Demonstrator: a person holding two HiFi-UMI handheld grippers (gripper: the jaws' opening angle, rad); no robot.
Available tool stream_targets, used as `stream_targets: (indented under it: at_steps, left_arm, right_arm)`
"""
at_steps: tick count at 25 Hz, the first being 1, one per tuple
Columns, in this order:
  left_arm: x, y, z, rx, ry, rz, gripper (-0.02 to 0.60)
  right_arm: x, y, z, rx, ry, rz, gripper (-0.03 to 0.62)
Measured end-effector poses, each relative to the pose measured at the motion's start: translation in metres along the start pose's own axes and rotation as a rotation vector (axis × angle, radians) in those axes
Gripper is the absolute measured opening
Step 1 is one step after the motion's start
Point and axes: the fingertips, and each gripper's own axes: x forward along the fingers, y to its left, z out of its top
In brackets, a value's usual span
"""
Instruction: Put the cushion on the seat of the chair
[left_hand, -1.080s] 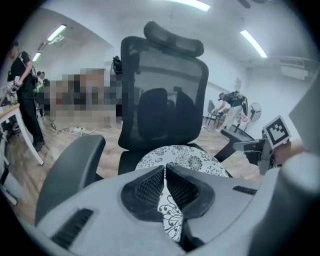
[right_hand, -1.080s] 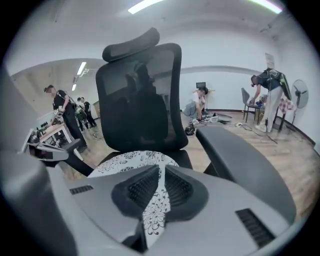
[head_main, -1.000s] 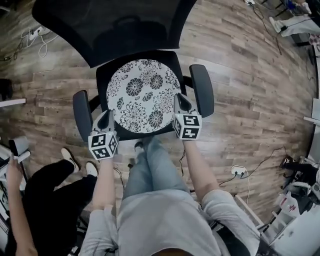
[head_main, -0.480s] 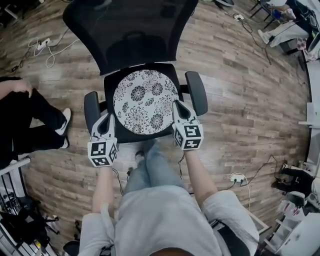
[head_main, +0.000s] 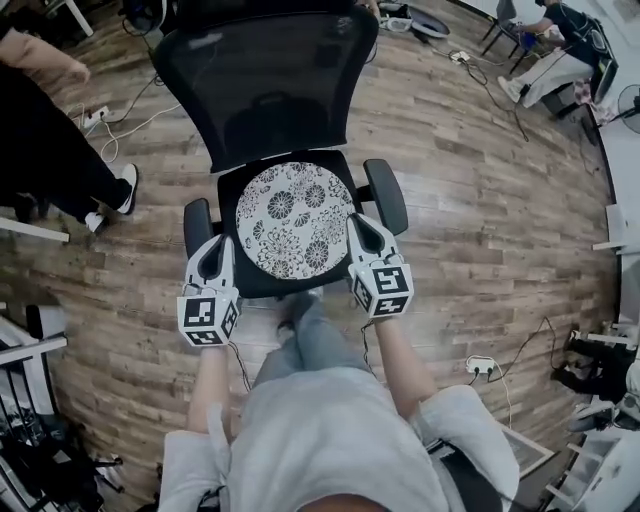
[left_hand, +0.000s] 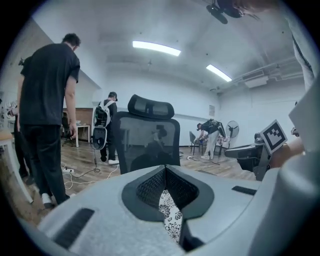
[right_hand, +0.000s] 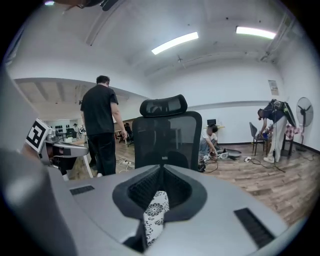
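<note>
The left claw (head_main: 216, 248) and right claw (head_main: 358, 222) are each pinching shut on opposite rims of the cushion (head_main: 293, 218), seemingly light, soft and floppy.

**Materials and Finishes**

The cushion (head_main: 293, 219) is covered in matt cloth printed with flowers. The backrest (head_main: 265, 85) is made of black see-through mesh. The armrests (head_main: 386, 195) are finished in smooth, faintly shiny black plastic. The floor (head_main: 480, 180) is laid in matt, grained wood planks. The left gripper (head_main: 215, 245) and right gripper (head_main: 360, 222) are cased in smooth matt grey plastic and fitted with rough, dimpled black pads (left_hand: 150, 187).
</note>
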Motion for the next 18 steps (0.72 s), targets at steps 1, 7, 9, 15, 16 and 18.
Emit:
stream_targets:
  at_steps: [1,7,9,15,16,18]
  left_arm:
    - [-0.004,0.0,0.005,-0.001,-0.008,0.001,0.012]
    - [-0.028,-0.008,0.04,-0.014,-0.073,-0.005,0.012]
    - [-0.036,-0.012,0.054,-0.013,-0.104,-0.01,0.012]
    - [-0.056,-0.022,0.089,-0.006,-0.164,-0.002,0.012]
    - [-0.06,-0.024,0.093,-0.006,-0.174,-0.002,0.012]
    - [-0.069,-0.026,0.101,-0.007,-0.195,-0.003,0.012]
  right_arm:
    - [-0.005,0.002,0.006,-0.001,-0.011,-0.001,0.025]
    - [-0.033,0.012,0.042,-0.033,-0.082,-0.002,0.025]
    - [-0.043,0.014,0.054,-0.044,-0.108,-0.002,0.025]
    - [-0.072,0.016,0.087,-0.071,-0.175,-0.014,0.025]
    - [-0.077,0.017,0.092,-0.074,-0.184,-0.015,0.025]
    - [-0.086,0.019,0.1,-0.081,-0.202,-0.02,0.025]
